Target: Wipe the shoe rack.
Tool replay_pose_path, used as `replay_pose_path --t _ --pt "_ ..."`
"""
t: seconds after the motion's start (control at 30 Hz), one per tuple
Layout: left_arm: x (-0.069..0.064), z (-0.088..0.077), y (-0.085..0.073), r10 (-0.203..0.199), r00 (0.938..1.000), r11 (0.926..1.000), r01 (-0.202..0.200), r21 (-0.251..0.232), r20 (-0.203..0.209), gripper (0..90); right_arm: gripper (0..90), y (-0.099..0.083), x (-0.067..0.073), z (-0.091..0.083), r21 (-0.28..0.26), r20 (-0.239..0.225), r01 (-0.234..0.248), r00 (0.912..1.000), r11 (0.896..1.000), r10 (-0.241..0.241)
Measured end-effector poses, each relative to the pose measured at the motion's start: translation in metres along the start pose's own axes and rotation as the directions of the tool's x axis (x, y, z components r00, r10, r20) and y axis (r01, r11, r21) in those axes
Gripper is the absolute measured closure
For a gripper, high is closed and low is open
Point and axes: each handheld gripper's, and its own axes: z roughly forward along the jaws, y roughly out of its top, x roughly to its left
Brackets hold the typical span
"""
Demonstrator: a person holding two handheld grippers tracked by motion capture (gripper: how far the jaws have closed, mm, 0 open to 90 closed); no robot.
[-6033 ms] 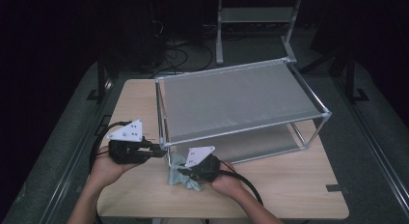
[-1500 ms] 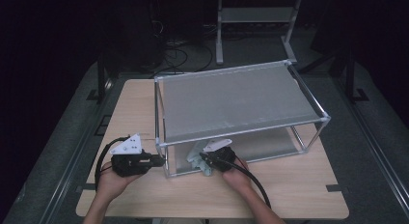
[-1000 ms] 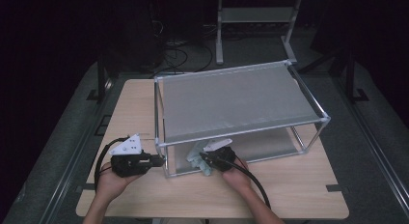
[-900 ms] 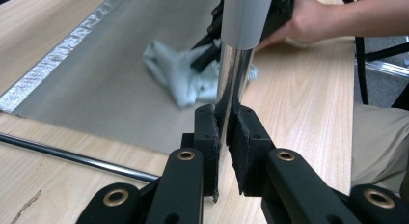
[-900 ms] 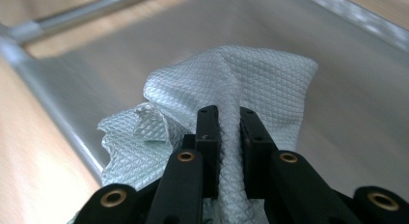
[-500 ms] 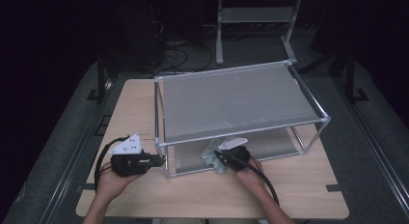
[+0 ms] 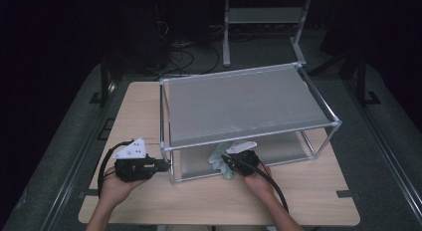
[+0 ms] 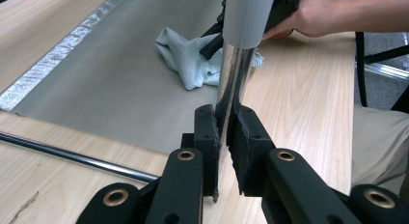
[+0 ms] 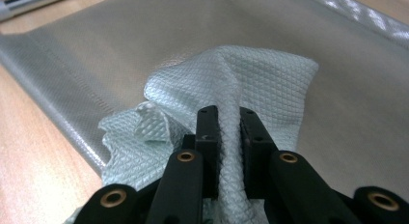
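A chrome-framed rack (image 7: pixel 249 99) with two grey mesh shelves stands on the wooden table (image 7: pixel 298 191). My left gripper (image 7: pixel 166 166) is shut on the rack's front-left post (image 7: pixel 169 159). In the left gripper view the pads (image 8: pixel 207 137) clamp that shiny post (image 8: pixel 234 84) close to its foot. A pale green cloth (image 7: pixel 217 159) lies crumpled on the front edge of the lower shelf (image 7: pixel 278 149). My right gripper (image 7: pixel 226 164) is shut on it. Seen from the right gripper view, a raised fold of the cloth (image 9: pixel 260 79) is pinched in my right gripper (image 9: pixel 227 122) over the mesh (image 9: pixel 144 40).
A second metal stand (image 7: pixel 263 14) and loose cables (image 7: pixel 184 52) sit on the dark floor behind the table. Bare wood lies in front of the rack and to its left. A black cable (image 7: pixel 273 186) trails from the right gripper. The person's trouser leg (image 8: pixel 376 137) is beside the table edge.
My right gripper has carried the cloth to the right along the front of the lower shelf, slightly further under the upper shelf. The left gripper has stayed on the post.
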Motion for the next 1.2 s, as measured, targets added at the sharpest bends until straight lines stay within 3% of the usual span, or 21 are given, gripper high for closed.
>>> replay_pose_path --t 0.17,0.23,0.43,0.57,0.63,0.7,0.77,0.87,1.03,1.1,1.2 --pt "0.0 0.0 -0.001 -0.006 1.0 1.0 0.006 -0.006 0.002 81.2 80.6 0.006 0.015 0.006 -0.013 -0.033 0.051 0.9981 0.999 -0.051" --pt "0.0 0.0 -0.001 -0.005 1.0 1.0 0.005 -0.006 0.003 81.2 80.6 0.006 0.012 0.005 -0.016 -0.028 0.076 0.9967 0.997 -0.076" --pt "0.001 0.0 -0.001 -0.007 1.0 0.9999 0.007 -0.007 0.004 81.1 80.6 -0.004 -0.008 -0.006 0.008 0.01 -0.01 0.9999 1.0 0.01" --pt "0.001 0.0 -0.001 -0.009 1.0 0.9999 0.009 -0.008 0.001 81.1 80.6 0.002 0.004 0.0 0.002 -0.012 0.028 0.9995 1.0 -0.028" --pt "0.001 -0.001 -0.002 -0.008 1.0 0.9999 0.008 -0.008 0.002 81.1 80.5 0.004 0.006 0.002 0.006 -0.001 0.076 0.9971 0.997 -0.076" --pt "0.001 -0.001 -0.002 -0.01 0.9999 0.9999 0.01 -0.012 -0.001 81.1 80.4 0.002 0.004 0.0 0.001 -0.019 0.054 0.9984 0.999 -0.054" --pt "0.001 -0.001 -0.002 -0.007 1.0 0.9999 0.007 -0.011 -0.001 81.1 80.5 -0.003 -0.004 -0.004 0.006 0.011 0.051 0.9986 0.999 -0.051" --pt "0.001 0.0 -0.002 -0.005 1.0 0.9999 0.005 -0.009 -0.002 81.1 80.5 -0.008 -0.01 -0.008 0.009 0.024 0.008 0.9997 1.0 -0.008" --pt "0.001 -0.001 -0.002 -0.005 1.0 1.0 0.005 -0.005 -0.001 81.1 80.5 -0.005 -0.002 -0.005 -0.006 0.001 0.031 0.9995 1.0 -0.031" --pt "0.001 -0.001 -0.002 -0.007 1.0 1.0 0.007 -0.007 -0.001 81.2 80.4 -0.006 -0.006 -0.006 -0.006 -0.006 0.031 0.9995 1.0 -0.031" --pt "0.002 -0.001 -0.002 -0.009 1.0 0.9999 0.009 -0.006 0.004 81.1 80.4 -0.013 -0.016 -0.012 0.001 0.02 0.001 0.9998 1.0 -0.001"
